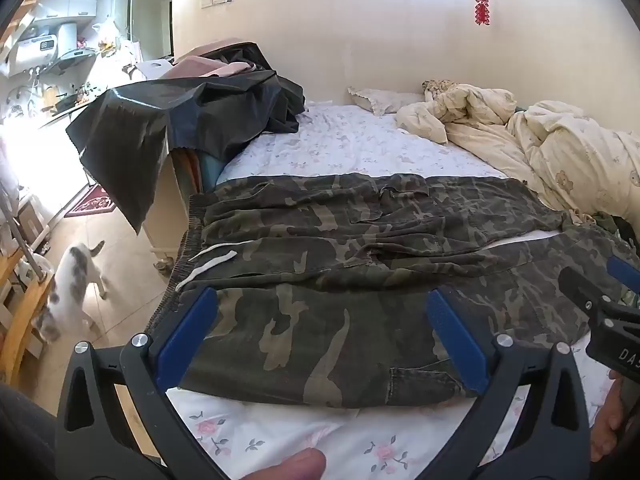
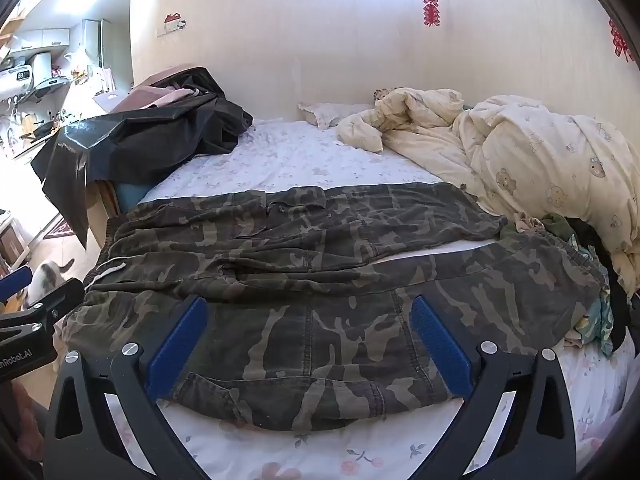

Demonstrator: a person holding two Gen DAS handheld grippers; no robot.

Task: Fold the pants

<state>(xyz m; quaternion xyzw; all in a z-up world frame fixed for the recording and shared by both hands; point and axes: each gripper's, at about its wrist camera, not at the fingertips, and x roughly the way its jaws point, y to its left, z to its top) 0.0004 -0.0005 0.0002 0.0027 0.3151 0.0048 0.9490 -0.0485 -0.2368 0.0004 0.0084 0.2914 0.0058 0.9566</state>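
Camouflage pants [image 1: 360,240] lie flat across the flowered bed sheet [image 1: 280,436]. The waistband and a white drawstring [image 1: 212,260] are at the left, and both legs run to the right with a thin gap between them. My left gripper [image 1: 320,294] stands open above the near leg, close to the waist end, its blue pads apart and holding nothing. In the right wrist view the pants [image 2: 320,248] fill the middle. My right gripper [image 2: 308,300] is open above the near leg. Each gripper shows at the edge of the other's view.
A black sheet [image 1: 172,120] drapes a pile at the bed's far left corner. A cream quilt [image 2: 540,168] and a pillow [image 2: 332,114] lie at the back right. Loose clothes [image 2: 592,308] sit by the pants' hems. A white and grey cat [image 1: 72,284] walks on the floor at left.
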